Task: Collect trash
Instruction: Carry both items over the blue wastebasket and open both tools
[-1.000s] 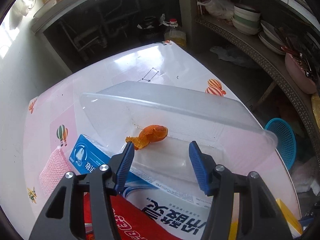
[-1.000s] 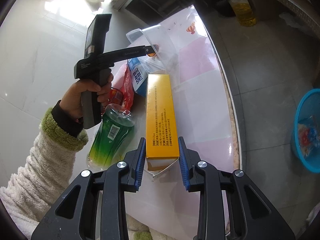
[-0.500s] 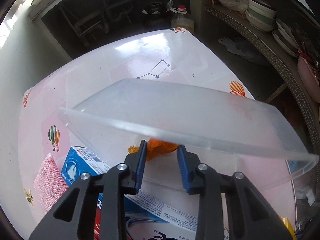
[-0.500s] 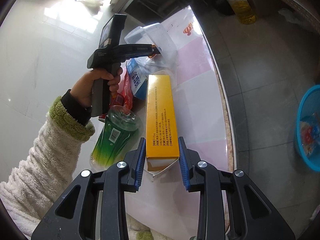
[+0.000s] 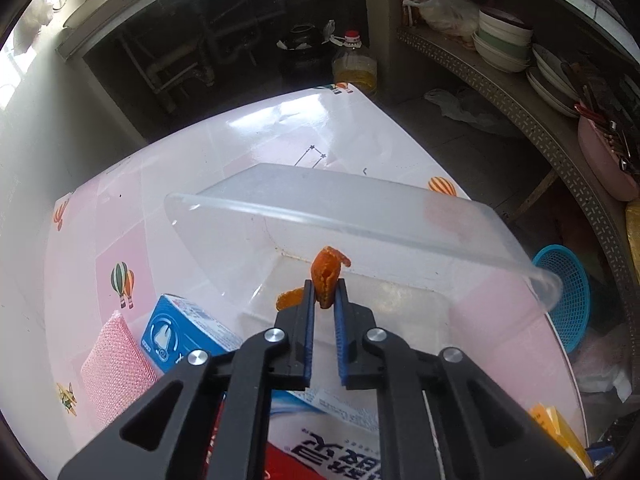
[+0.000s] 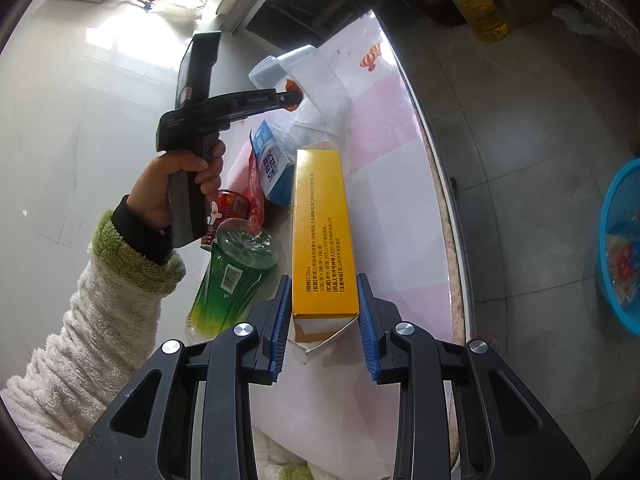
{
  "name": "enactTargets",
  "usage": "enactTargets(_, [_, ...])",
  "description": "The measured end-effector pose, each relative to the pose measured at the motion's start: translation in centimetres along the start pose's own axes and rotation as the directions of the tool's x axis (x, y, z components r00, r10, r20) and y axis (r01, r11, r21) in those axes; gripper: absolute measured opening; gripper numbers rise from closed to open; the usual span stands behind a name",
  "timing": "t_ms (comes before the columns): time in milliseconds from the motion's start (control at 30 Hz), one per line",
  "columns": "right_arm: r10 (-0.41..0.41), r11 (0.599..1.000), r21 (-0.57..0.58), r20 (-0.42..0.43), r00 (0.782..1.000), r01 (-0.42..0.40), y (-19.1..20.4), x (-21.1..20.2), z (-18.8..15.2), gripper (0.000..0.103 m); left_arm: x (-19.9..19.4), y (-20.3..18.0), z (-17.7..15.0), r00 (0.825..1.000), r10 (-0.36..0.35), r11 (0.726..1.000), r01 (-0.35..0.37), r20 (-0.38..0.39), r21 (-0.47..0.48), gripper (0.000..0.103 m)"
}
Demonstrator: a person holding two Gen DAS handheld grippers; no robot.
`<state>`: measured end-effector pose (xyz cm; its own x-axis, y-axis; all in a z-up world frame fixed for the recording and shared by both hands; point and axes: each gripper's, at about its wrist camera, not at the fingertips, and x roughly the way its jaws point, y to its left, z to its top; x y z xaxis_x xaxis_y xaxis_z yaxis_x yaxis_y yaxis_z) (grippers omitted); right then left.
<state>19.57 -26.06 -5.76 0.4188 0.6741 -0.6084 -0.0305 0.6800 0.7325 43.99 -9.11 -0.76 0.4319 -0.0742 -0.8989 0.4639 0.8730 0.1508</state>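
My left gripper point(image 5: 324, 294) is shut on a piece of orange peel point(image 5: 327, 276) and holds it just above the open clear plastic box point(image 5: 360, 216) on the pink table. In the right wrist view the left gripper point(image 6: 294, 98) shows at the box point(image 6: 316, 76) with the peel in it. My right gripper point(image 6: 323, 312) is open, its blue pads on either side of the near end of a long yellow carton point(image 6: 322, 232) that lies on the table; a small gap shows on each side.
A blue-white carton point(image 5: 180, 332), a pink sponge point(image 5: 116, 360) and a red packet point(image 5: 288, 456) lie near the box. A green bottle point(image 6: 232, 276) and a red can point(image 6: 230, 208) lie left of the yellow carton. A blue basket point(image 6: 624, 248) stands on the floor right of the table edge point(image 6: 440, 184).
My left gripper closed on the orange peel inside the clear box and lifted it. The right gripper has stayed around the yellow carton.
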Motion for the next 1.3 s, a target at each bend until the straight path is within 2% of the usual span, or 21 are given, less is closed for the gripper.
enactTargets(133, [0.001, 1.0, 0.014, 0.015, 1.0, -0.001, -0.1, -0.4, -0.2, 0.028, -2.9, 0.0, -2.0, 0.998, -0.053, 0.998, 0.053, 0.022, -0.026, 0.009])
enactTargets(333, [-0.014, 1.0, 0.006, 0.053, 0.999, 0.014, 0.6, -1.8, -1.0, 0.027, -9.6, -1.1, -5.7, 0.986, -0.114, 0.992, 0.12, 0.122, -0.045, 0.009])
enactTargets(500, [-0.002, 1.0, 0.005, 0.136, 0.991, 0.002, 0.6, -5.1, -2.0, 0.027, -13.7, -5.1, -7.5, 0.953, -0.237, 0.969, 0.245, 0.188, -0.021, 0.009])
enactTargets(600, [-0.023, 0.999, 0.036, 0.196, 0.98, 0.016, -0.3, -7.8, -2.4, 0.027, -14.8, -9.3, -7.4, 0.921, -0.333, 0.942, 0.335, 0.199, 0.025, 0.009])
enactTargets(700, [-0.093, 0.994, 0.083, 0.278, 0.956, 0.072, -1.8, -11.7, -3.3, 0.027, -15.3, -14.0, -6.8, 0.89, -0.407, 0.913, 0.4, 0.207, 0.077, 0.009])
enactTargets(767, [-0.168, 0.983, 0.133, 0.334, 0.927, 0.131, -3.4, -14.5, -4.2, 0.027, -15.1, -17.2, -6.3, 0.875, -0.44, 0.898, 0.424, 0.202, 0.116, 0.009])
enactTargets(833, [-0.249, 0.962, 0.198, 0.369, 0.896, 0.186, -5.3, -16.8, -5.2, 0.027, -14.5, -20.5, -5.7, 0.863, -0.472, 0.879, 0.447, 0.179, 0.163, 0.009])
enactTargets(900, [-0.329, 0.931, 0.28, 0.372, 0.868, 0.233, -7.9, -18.2, -6.2, 0.027, -13.1, -24.4, -5.1, 0.853, -0.508, 0.854, 0.48, 0.121, 0.198, 0.009])
enactTargets(967, [-0.402, 0.888, 0.372, 0.35, 0.846, 0.269, -11.0, -18.9, -7.2, 0.027, -10.7, -28.4, -4.8, 0.856, -0.515, 0.84, 0.495, 0.039, 0.224, 0.009])
enactTargets(1033, [-0.443, 0.849, 0.447, 0.315, 0.839, 0.281, -14.1, -18.6, -7.9, 0.027, -7.7, -31.9, -4.6, 0.865, -0.499, 0.836, 0.495, -0.049, 0.238, 0.009])
enactTargets(1100, [-0.473, 0.813, 0.505, 0.284, 0.834, 0.29, -17.0, -18.2, -8.4, 0.027, -4.4, -34.9, -4.4, 0.878, -0.46, 0.845, 0.479, -0.132, 0.239, 0.009])
enactTargets(1167, [-0.474, 0.794, 0.544, 0.271, 0.838, 0.273, -19.4, -17.7, -8.1, 0.027, -1.4, -37.3, -4.2, 0.887, -0.422, 0.856, 0.458, -0.19, 0.24, 0.009])
enactTargets(1233, [-0.475, 0.782, 0.569, 0.282, 0.833, 0.254, -21.6, -17.5, -7.9, 0.029, 0.7, -39.1, -3.8, 0.881, -0.417, 0.857, 0.464, -0.225, 0.227, 0.012])
enactTargets(1300, [-0.513, 0.744, 0.611, 0.264, 0.817, 0.27, -24.2, -16.6, -7.2, 0.035, 2.7, -40.3, -3.4, 0.864, -0.424, 0.85, 0.483, -0.272, 0.209, 0.021])
